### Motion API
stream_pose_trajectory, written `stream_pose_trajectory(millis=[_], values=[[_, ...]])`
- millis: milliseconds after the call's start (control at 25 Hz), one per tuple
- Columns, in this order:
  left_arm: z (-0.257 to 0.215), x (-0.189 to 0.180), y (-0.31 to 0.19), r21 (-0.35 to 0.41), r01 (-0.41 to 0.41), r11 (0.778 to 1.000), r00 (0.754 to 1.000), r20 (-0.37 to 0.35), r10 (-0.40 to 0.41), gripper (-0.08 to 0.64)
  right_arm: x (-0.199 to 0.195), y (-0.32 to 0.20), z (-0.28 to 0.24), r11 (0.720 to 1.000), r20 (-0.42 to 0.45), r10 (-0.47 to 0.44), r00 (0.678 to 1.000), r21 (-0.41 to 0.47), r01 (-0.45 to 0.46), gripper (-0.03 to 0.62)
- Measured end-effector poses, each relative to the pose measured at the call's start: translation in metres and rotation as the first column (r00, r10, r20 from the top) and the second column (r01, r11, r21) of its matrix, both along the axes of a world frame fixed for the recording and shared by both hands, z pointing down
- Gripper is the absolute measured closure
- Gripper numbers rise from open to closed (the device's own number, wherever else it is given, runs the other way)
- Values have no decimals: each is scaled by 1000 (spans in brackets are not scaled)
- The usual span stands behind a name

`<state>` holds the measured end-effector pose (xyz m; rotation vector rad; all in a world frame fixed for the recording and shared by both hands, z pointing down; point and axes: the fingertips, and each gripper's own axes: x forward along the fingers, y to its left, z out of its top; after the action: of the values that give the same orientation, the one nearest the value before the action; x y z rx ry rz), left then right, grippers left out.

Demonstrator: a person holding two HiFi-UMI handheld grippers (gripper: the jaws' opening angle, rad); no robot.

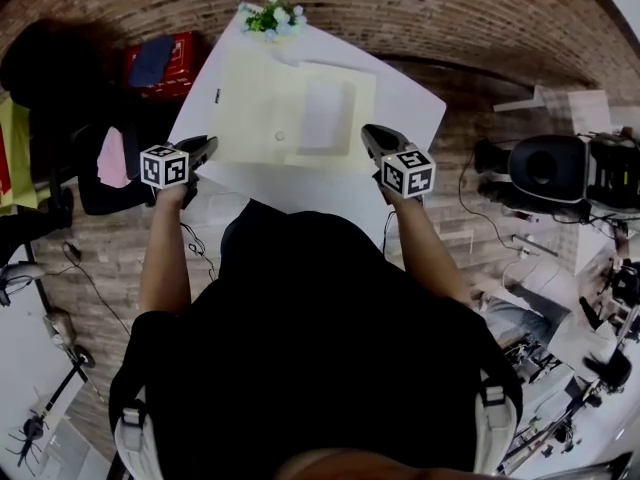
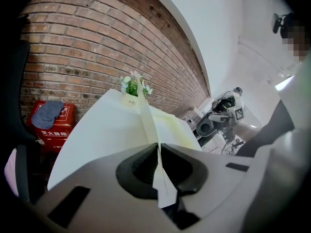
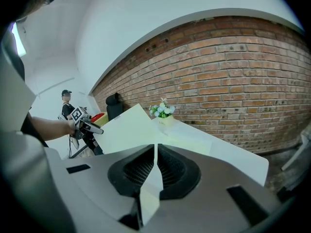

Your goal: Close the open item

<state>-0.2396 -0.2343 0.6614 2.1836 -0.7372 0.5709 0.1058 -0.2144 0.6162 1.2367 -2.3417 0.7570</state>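
Both forearms stretch forward, mid-frame. Left hand-held gripper (image 2: pixel 158 149) and right hand-held gripper (image 3: pixel 155 152) each clamp tight on the folder (image 1: pixel 265 108) cover's near edge.

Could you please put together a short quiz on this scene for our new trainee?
1. True or false: the left gripper is open and empty.
2. What stands at the far end of the white table? A) flowers B) a laptop C) a kettle
3. What is pinched between the jaws of the right gripper?

Key
1. False: its jaws are shut on the edge of the pale yellow cover.
2. A
3. The edge of the same pale yellow cover.
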Motion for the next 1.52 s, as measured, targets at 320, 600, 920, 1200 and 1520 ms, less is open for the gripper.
stream_pose_trajectory(millis=[320, 600, 920, 1200, 1520], values=[[-9, 23, 0, 26, -60, 998, 998, 16, 60, 534, 9, 5, 14, 1000, -10, 21, 1000, -18, -21, 554], [-15, 38, 8, 20, -90, 996, 996, 20, 90, 534, 16, 15, 24, 998, -16, 38, 999, -39, -39, 554], [-17, 53, 8, 3, -108, 994, 994, 29, 108, 534, 18, 19, 31, 997, -16, 50, 999, -50, -50, 554], [-22, 69, 13, -13, -127, 992, 991, 29, 127, 534, 25, 26, 30, 997, -21, 60, 998, -52, -61, 554], [-25, 93, 20, -24, -172, 985, 984, 47, 173, 531, 40, 35, 45, 993, -31, 84, 996, -77, -87, 554]])
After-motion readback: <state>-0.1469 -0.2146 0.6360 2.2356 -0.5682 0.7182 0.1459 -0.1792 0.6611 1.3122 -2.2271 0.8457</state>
